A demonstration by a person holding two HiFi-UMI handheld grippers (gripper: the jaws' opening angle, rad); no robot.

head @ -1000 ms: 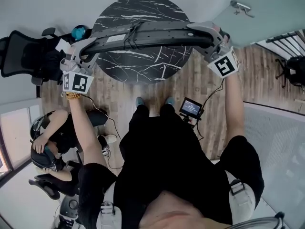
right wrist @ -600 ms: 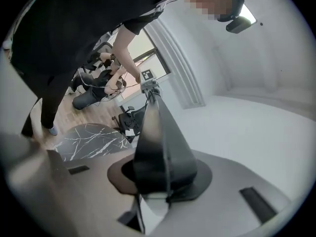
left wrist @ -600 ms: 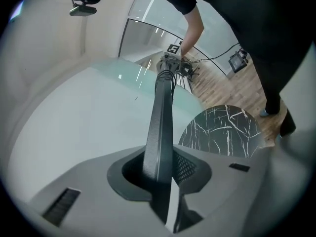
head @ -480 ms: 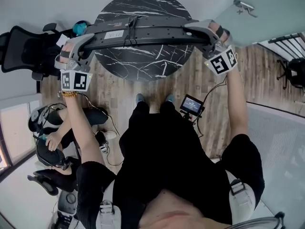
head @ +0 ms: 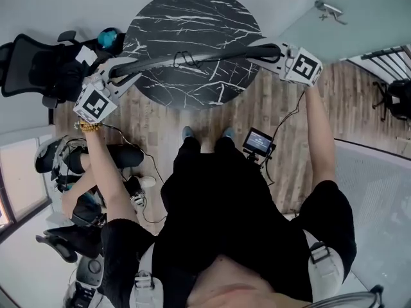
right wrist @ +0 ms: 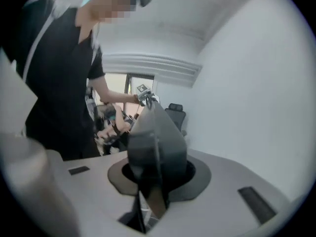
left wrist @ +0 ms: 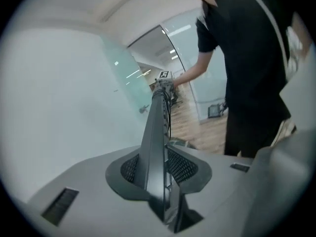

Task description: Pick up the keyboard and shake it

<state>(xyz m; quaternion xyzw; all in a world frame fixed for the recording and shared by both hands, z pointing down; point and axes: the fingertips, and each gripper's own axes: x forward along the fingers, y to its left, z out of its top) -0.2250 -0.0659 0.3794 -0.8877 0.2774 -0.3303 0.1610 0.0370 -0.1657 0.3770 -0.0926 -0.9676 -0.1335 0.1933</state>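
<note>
From the head view, the keyboard (head: 192, 58) is up in the air and turned on its edge, showing as a thin dark bar that runs across the near half of the round black marble table (head: 192, 15). The left gripper (head: 120, 70) has it by the left end and the right gripper (head: 270, 49) by the right end, so the board spans the whole gap between them. Its left end sits lower in the frame than its right. A cable loops off its middle. Beyond the left gripper stands a black office chair (head: 32, 69), a small lit screen (head: 258, 144) sits on the wooden floor (head: 282, 127), and a seated person (head: 83, 172) is low at the left. In the left gripper view, the keyboard's end is wedged upright between the two jaws. The board shoots straight away from the camera towards the other gripper at its far tip, with a pale wall and glass partition behind. The pads press both faces, though the jaws are opening a touch at this moment, with the keyboard between them. In the right gripper view, the right end of the keyboard stands between the jaws, clamped from both sides. It is blurred and tilted slightly, and it narrows off to the far end, where the left hand's gripper holds it. White wall is to the right, and the person in black is to the left.
</note>
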